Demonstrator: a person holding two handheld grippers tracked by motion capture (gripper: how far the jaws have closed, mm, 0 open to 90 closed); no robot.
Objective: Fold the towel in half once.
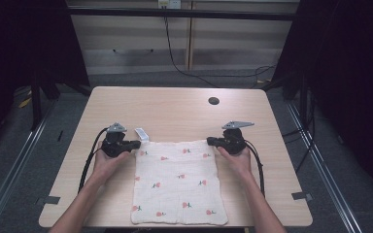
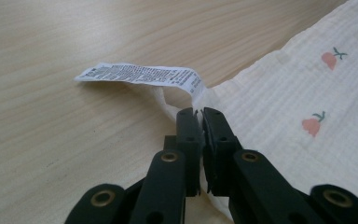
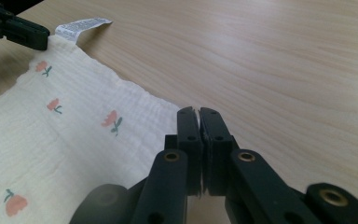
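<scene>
A cream cloth (image 1: 177, 182) printed with small red flowers lies flat on the wooden table (image 1: 175, 109), reaching its near edge. My left gripper (image 1: 137, 144) is shut on the cloth's far left corner (image 2: 214, 95), right beside the white care label (image 2: 140, 74). My right gripper (image 1: 209, 141) is shut on the far right corner; in the right gripper view the cloth (image 3: 65, 135) runs in between the closed black jaws (image 3: 199, 112). The left gripper's jaw tip (image 3: 28, 35) and the label (image 3: 81, 24) appear far off in that view.
A dark round hole (image 1: 213, 101) sits in the tabletop at the back right. Cables trail from both grippers toward the person's forearms. Dark curtains flank the table, and a black cable hangs down the back wall.
</scene>
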